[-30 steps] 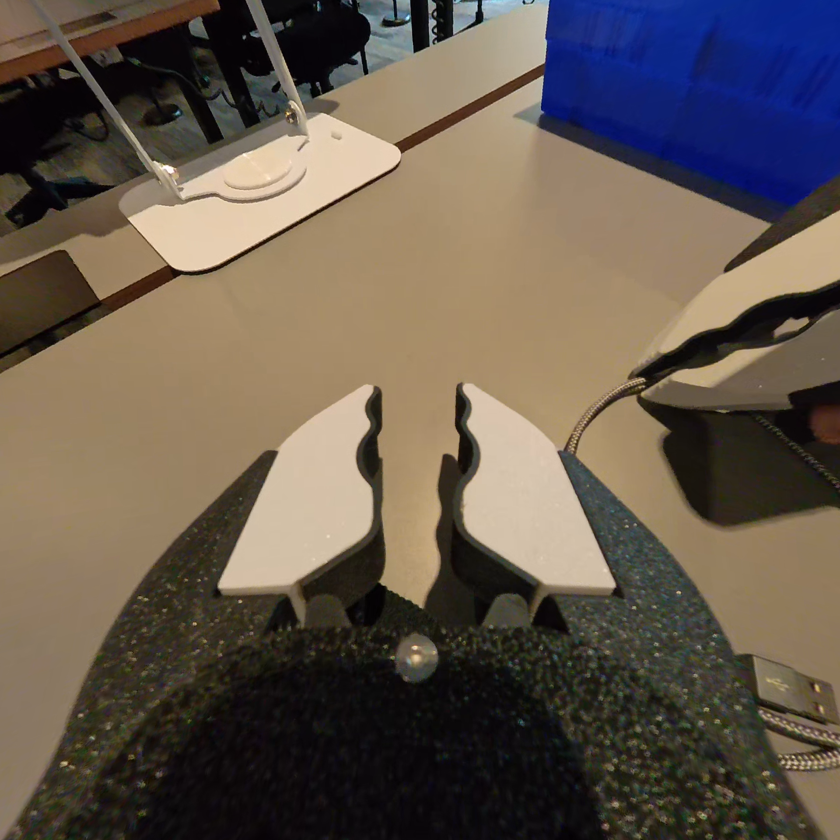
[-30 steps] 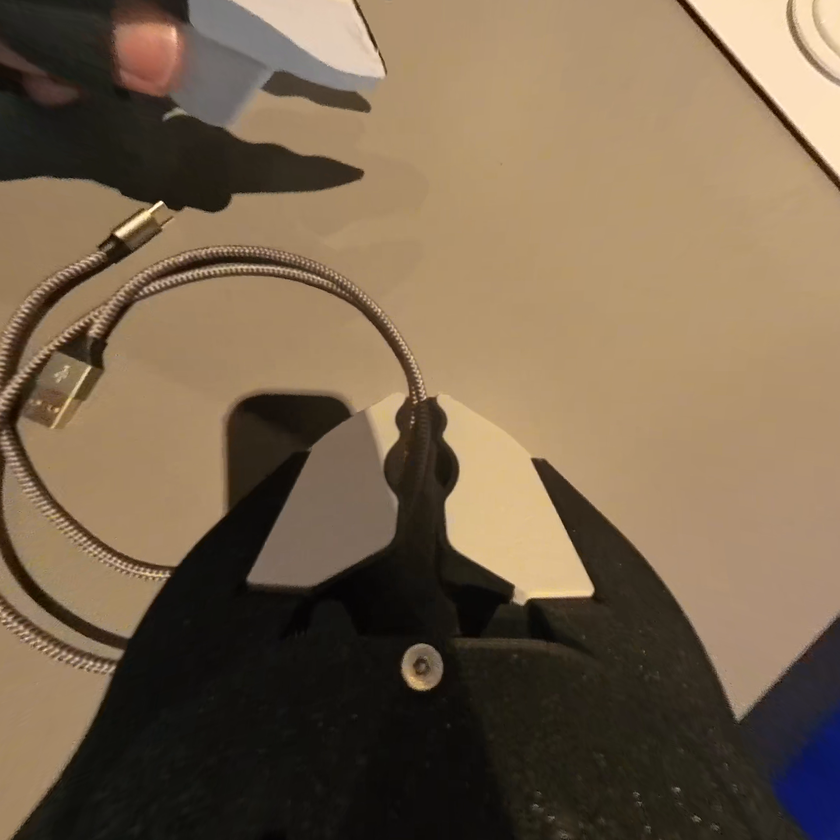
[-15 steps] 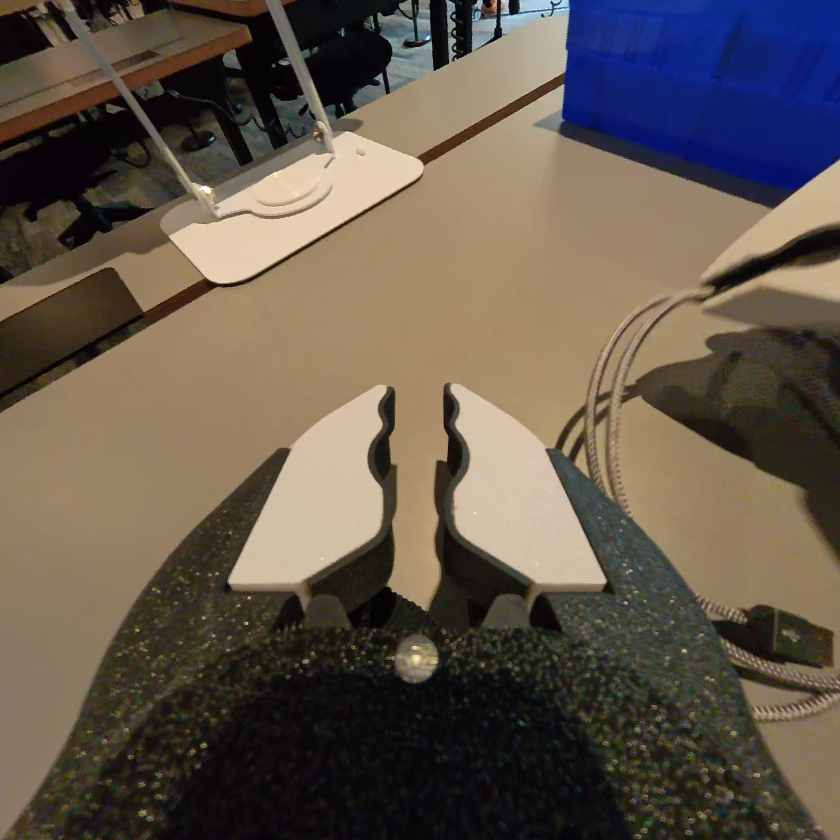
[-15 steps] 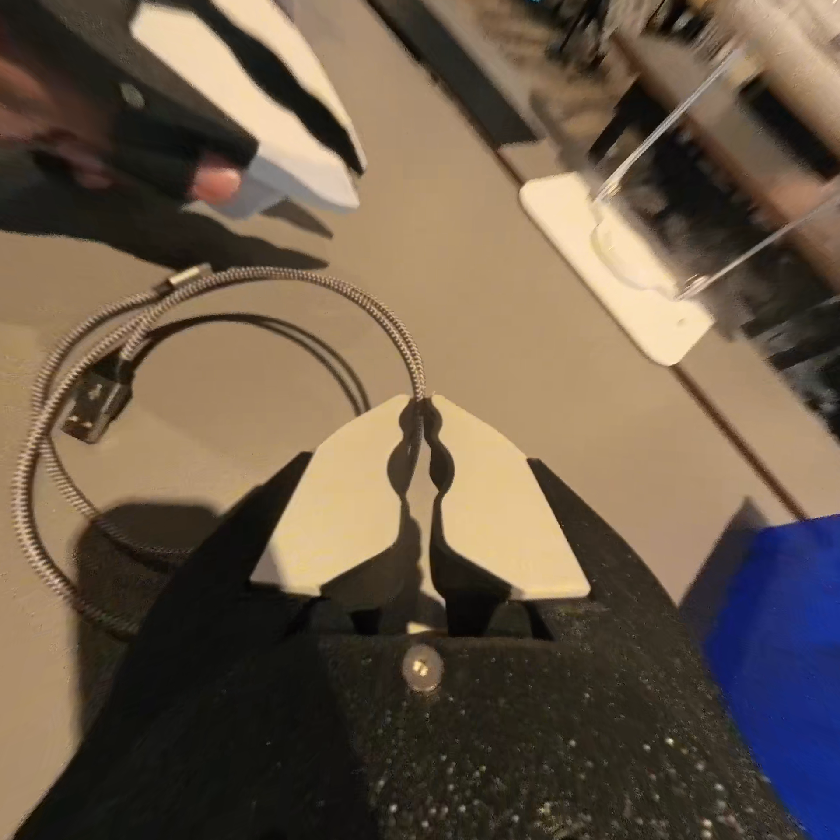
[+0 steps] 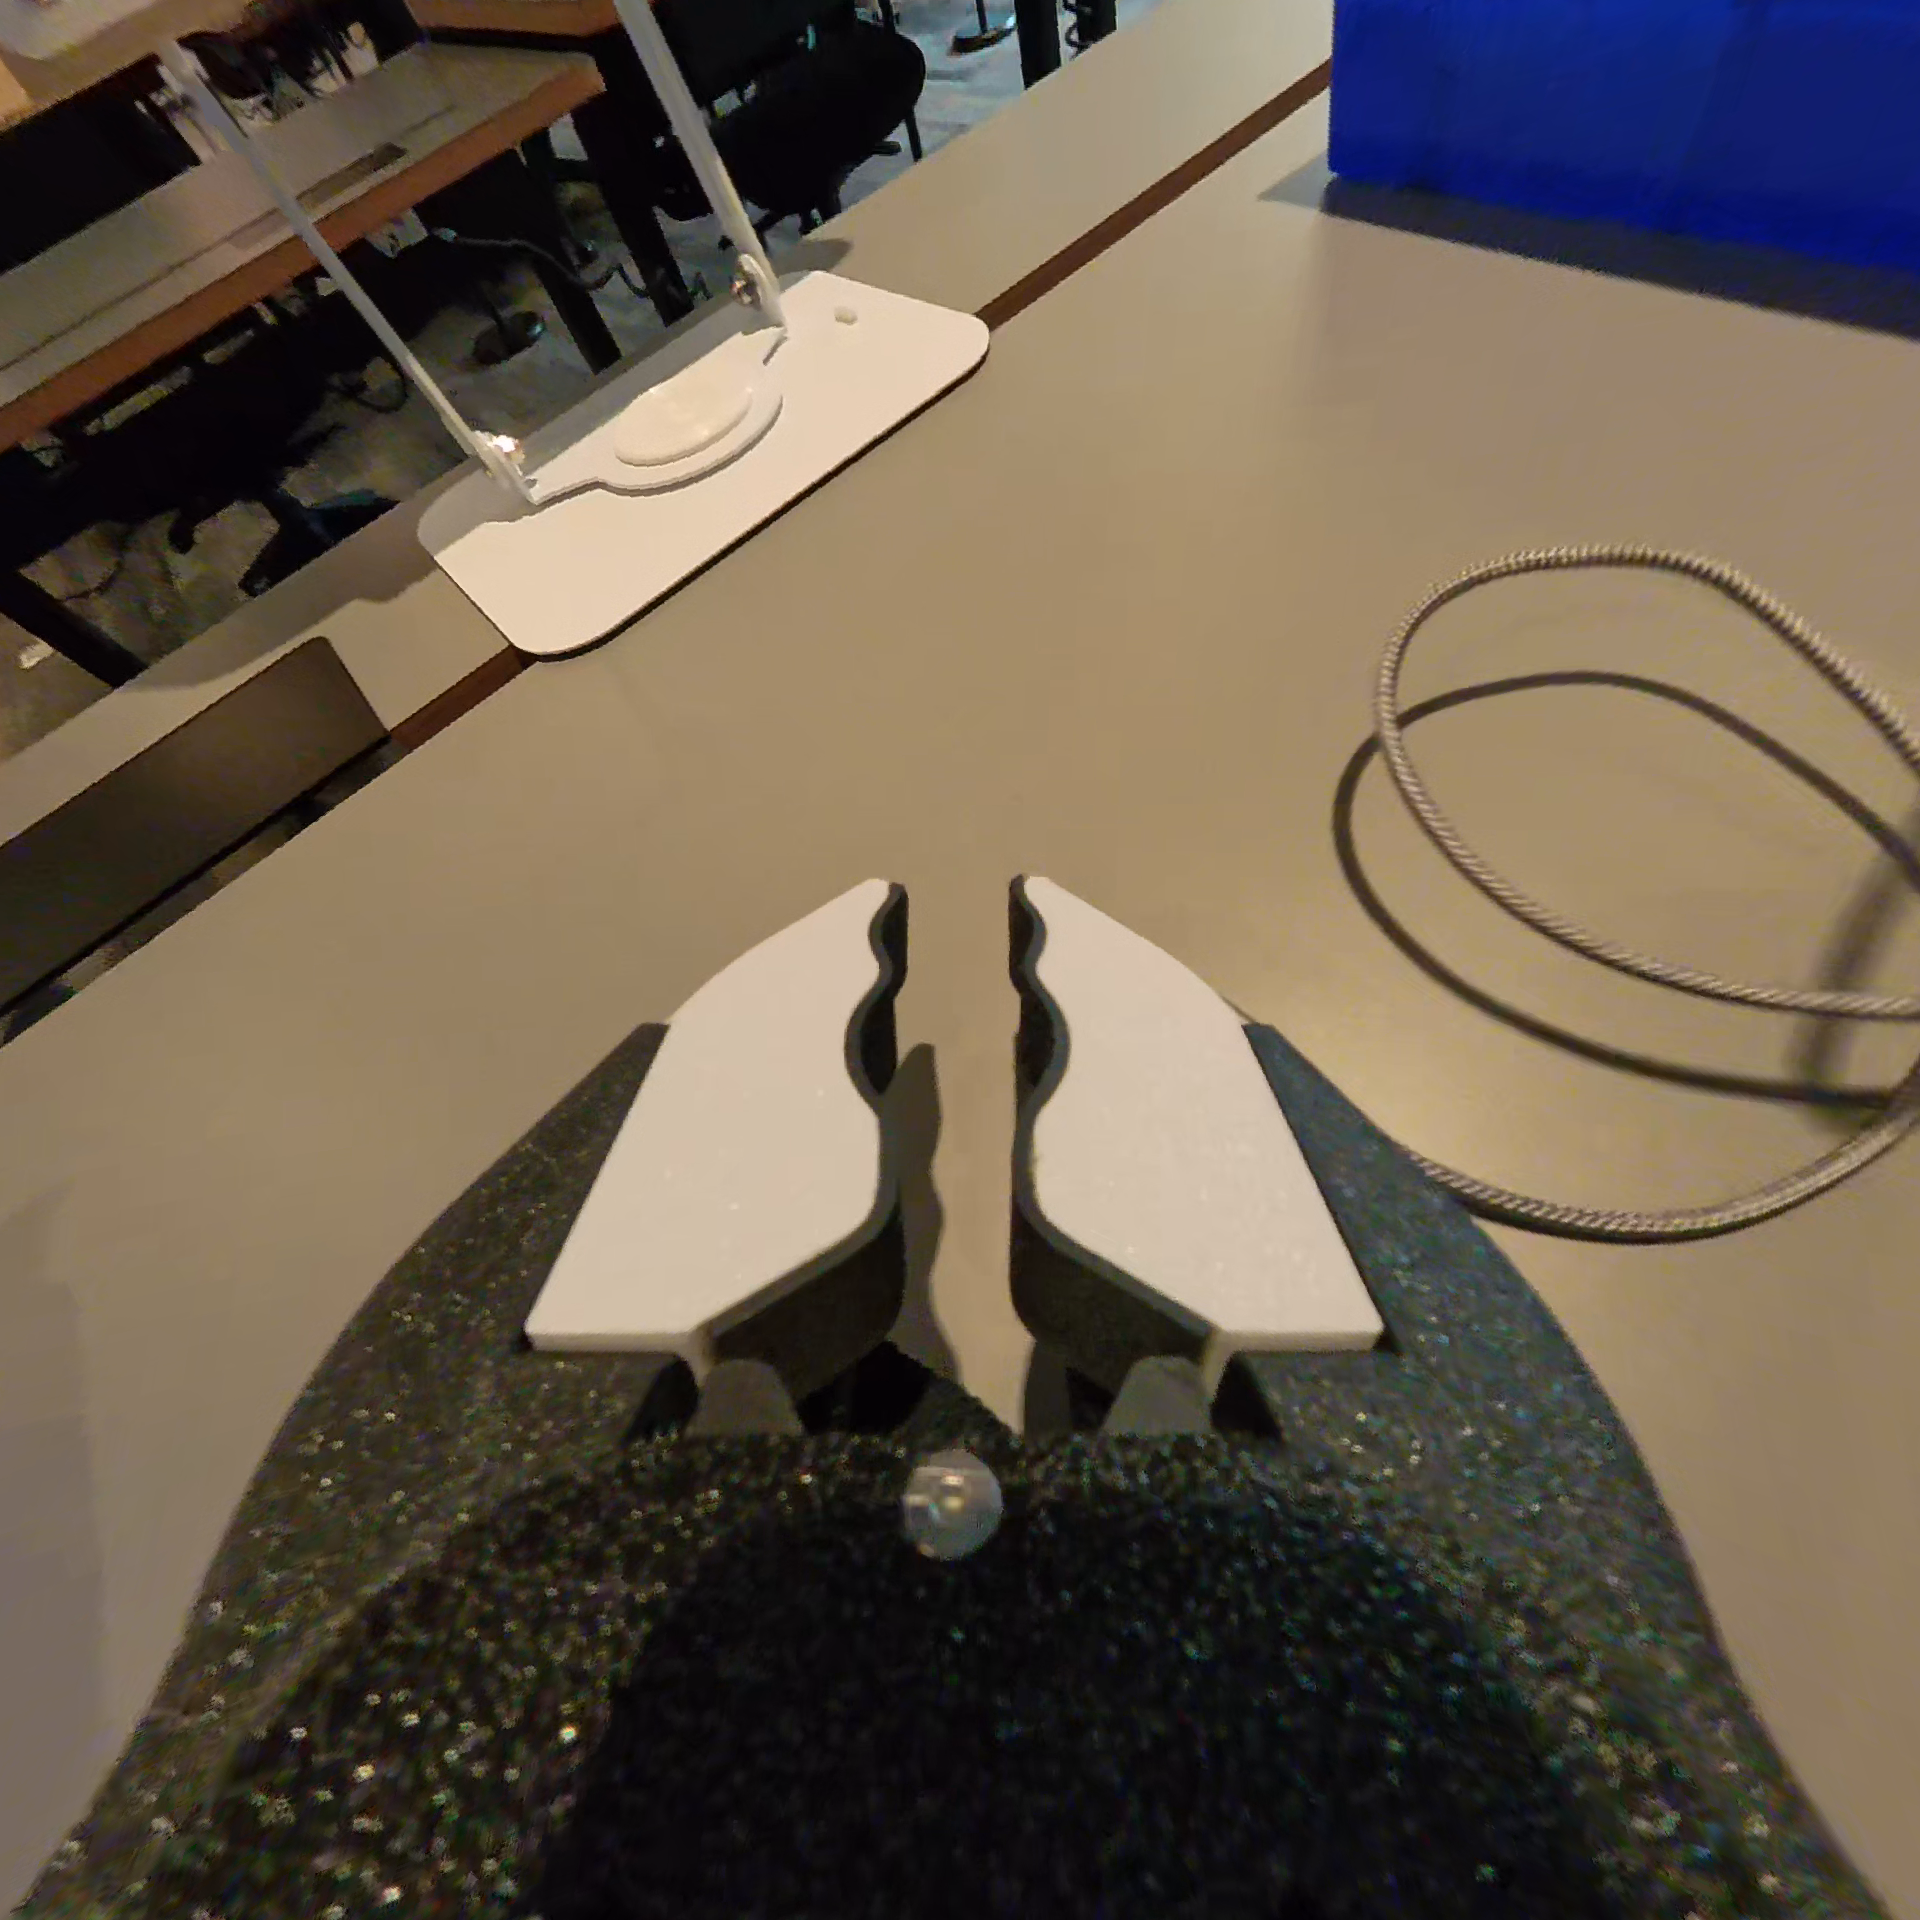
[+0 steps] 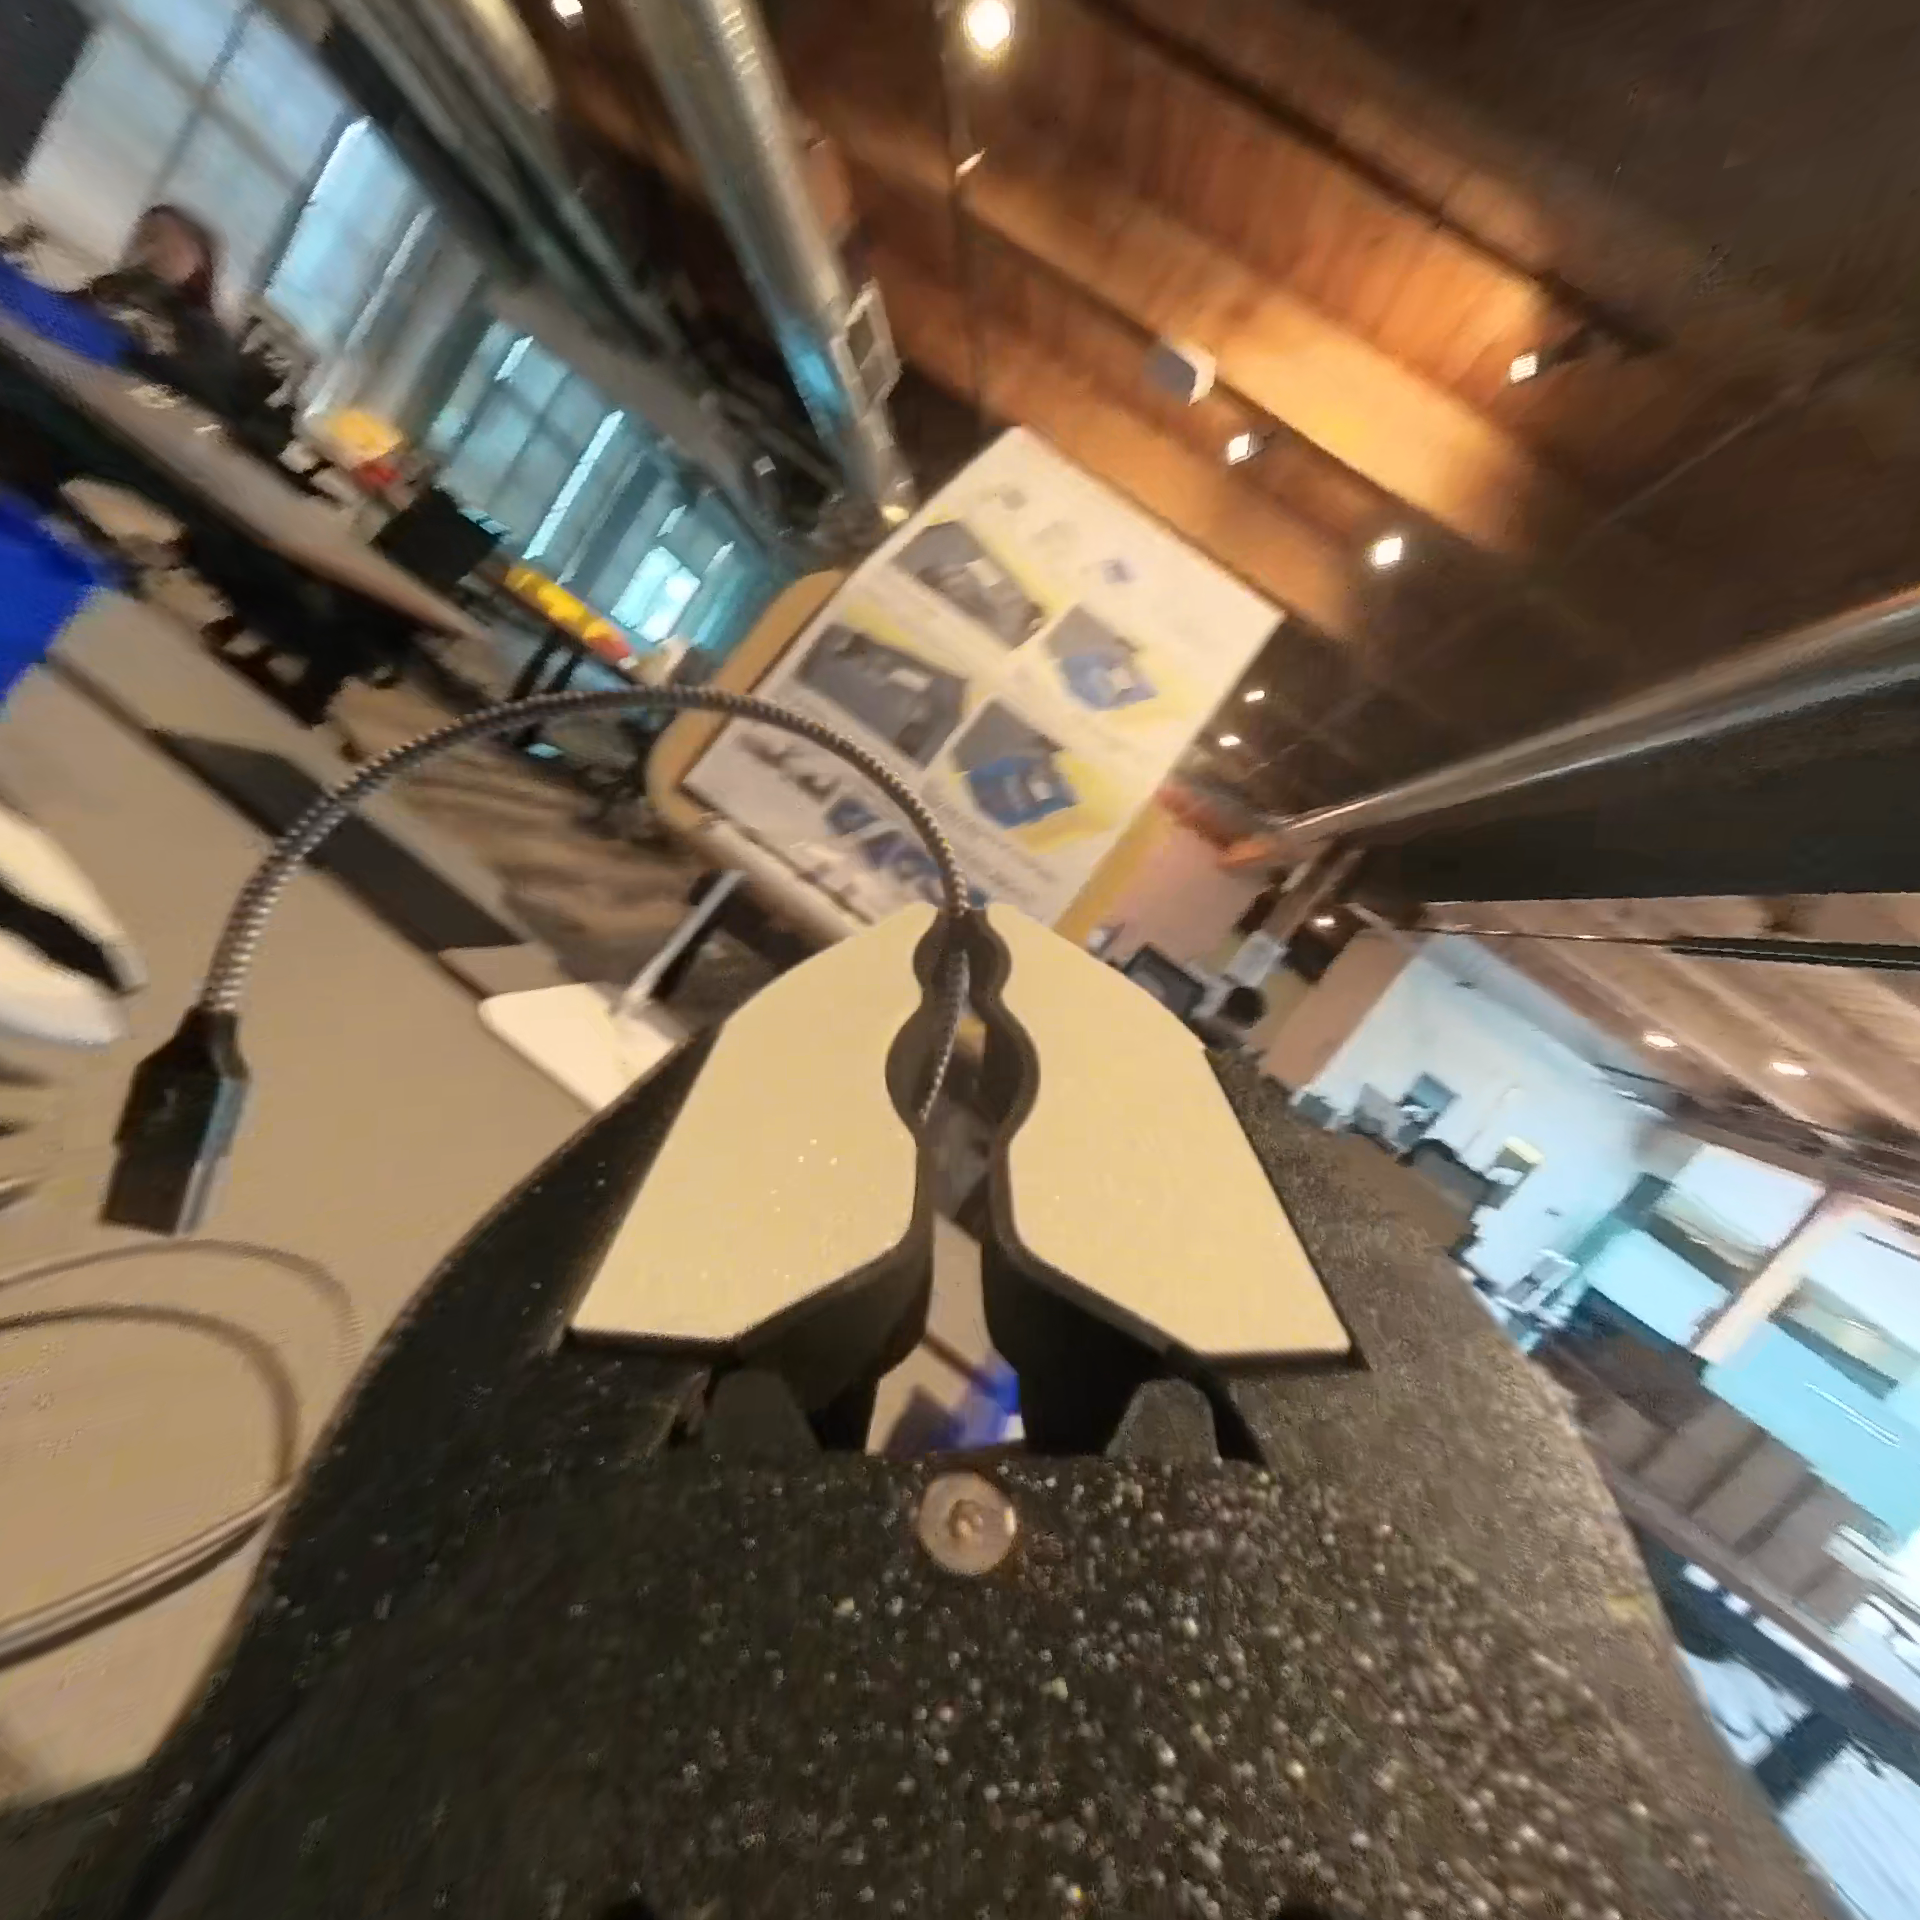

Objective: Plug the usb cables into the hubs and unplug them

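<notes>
Braided usb cable (image 6: 940, 831) is pinched between the jaws of the right gripper (image 6: 961, 920) a little behind its plug (image 6: 177, 1122), which is left dangling free above the table (image 5: 935, 644), presumably so it can be aimed at a port. Slack is seen looped on the table right of the left gripper (image 5: 956, 899), which is held parted and empty; no hub is in view.

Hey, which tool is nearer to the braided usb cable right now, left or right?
Right. The right tool is shut on the braided usb cable, pinching it at the fingertips. The left tool is open and empty, apart from the cable loop off to its right.
</notes>
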A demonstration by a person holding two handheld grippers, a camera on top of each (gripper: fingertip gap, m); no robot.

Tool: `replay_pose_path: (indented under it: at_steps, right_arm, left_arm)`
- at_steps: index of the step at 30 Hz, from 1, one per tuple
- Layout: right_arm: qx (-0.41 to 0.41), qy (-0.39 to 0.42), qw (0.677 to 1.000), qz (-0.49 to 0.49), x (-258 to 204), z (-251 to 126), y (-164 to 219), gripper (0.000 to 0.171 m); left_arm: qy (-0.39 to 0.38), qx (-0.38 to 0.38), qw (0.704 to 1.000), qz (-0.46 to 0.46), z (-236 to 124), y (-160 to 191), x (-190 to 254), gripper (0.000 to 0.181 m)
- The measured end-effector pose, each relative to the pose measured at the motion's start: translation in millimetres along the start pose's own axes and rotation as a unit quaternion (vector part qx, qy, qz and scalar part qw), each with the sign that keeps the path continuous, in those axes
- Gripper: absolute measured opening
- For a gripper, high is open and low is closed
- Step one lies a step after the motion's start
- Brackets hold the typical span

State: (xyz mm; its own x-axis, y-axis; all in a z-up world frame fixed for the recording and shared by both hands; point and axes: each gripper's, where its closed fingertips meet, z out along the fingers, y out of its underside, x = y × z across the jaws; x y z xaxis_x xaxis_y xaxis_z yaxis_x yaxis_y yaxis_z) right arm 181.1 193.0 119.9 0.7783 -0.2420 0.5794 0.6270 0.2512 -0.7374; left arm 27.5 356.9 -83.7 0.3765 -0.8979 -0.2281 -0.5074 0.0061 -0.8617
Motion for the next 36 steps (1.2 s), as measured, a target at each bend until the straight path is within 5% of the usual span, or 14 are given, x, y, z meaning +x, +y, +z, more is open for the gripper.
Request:
replay_pose_path:
  at_steps: [8, 14, 19, 23, 36]
  right_arm:
    - [0.002, 0.177, 0.982, 0.057, 130.8, -39.0, 24.2, 0.002]
    - [-0.118, 0.137, 0.973, 0.141, 141.7, -32.7, 108.8, 0.003]
    - [-0.036, -0.067, 0.987, 0.143, 70.6, -18.5, 63.8, 0.003]
    - [-0.081, -0.251, 0.961, 0.079, -28.3, -19.7, 46.3, 0.004]
    - [-0.303, -0.478, 0.821, 0.071, -167.4, -59.9, 103.6, 0.003]
  left_arm:
    - [0.001, -0.021, 0.999, 0.025, 5.0, 4.4, 4.4, 0.018]
    - [-0.002, -0.032, 0.998, 0.052, 7.2, 7.1, 8.9, 0.018]
    - [-0.004, -0.033, 0.998, 0.060, 7.5, 7.5, 10.2, 0.018]
    - [-0.003, -0.035, 0.997, 0.062, 8.0, 8.0, 10.8, 0.018]
    - [-0.016, -0.041, 0.997, 0.058, 3.1, 13.0, 4.6, 0.017]
